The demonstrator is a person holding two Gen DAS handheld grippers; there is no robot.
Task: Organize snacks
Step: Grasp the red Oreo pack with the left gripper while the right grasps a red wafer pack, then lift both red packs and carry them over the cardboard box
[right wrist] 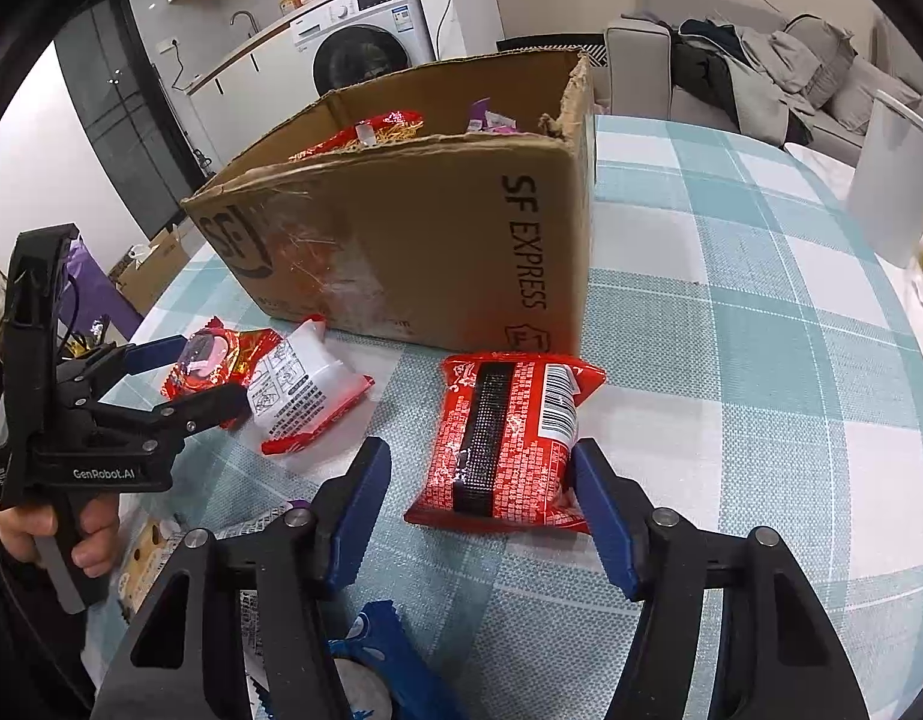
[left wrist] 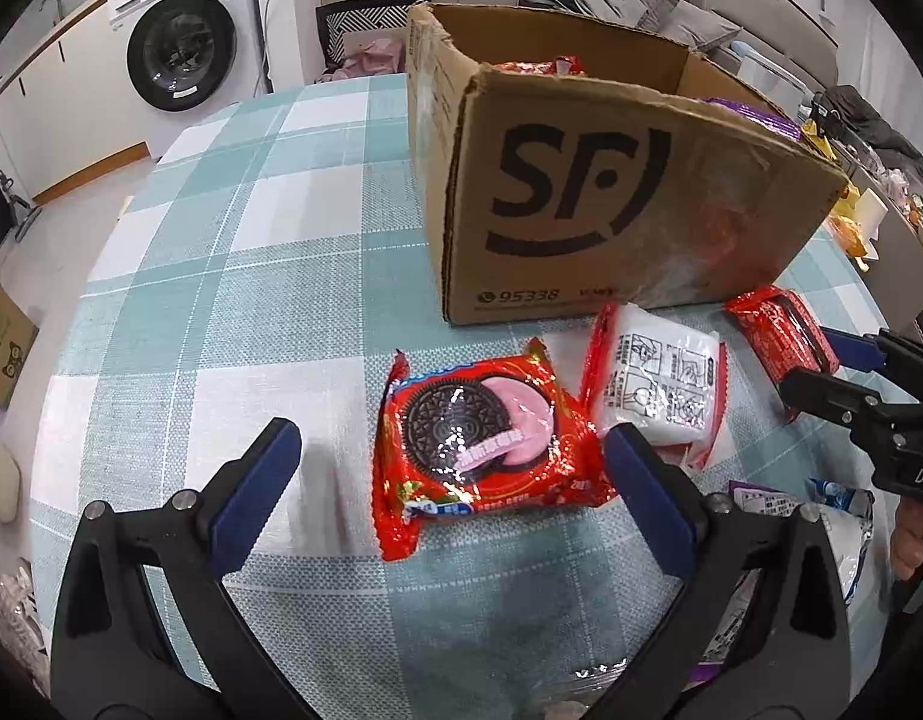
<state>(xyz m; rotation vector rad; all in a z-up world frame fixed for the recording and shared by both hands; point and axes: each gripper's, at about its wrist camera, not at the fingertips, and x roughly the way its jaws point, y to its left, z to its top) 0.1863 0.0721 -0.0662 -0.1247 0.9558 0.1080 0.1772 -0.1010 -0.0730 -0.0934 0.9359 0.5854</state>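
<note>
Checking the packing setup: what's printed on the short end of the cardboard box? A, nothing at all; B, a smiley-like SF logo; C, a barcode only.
B: the box end facing the left gripper's camera carries a large black SF logo with a curved stroke beneath.

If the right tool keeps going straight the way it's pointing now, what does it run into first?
Most likely the red cookie pack lying between the right tool fingers; beyond it stands the cardboard box. Depth is uncertain.

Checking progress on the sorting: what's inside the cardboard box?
Above the cardboard box rim show a red snack packet and purple wrappers. Its walls hide anything lower.
</note>
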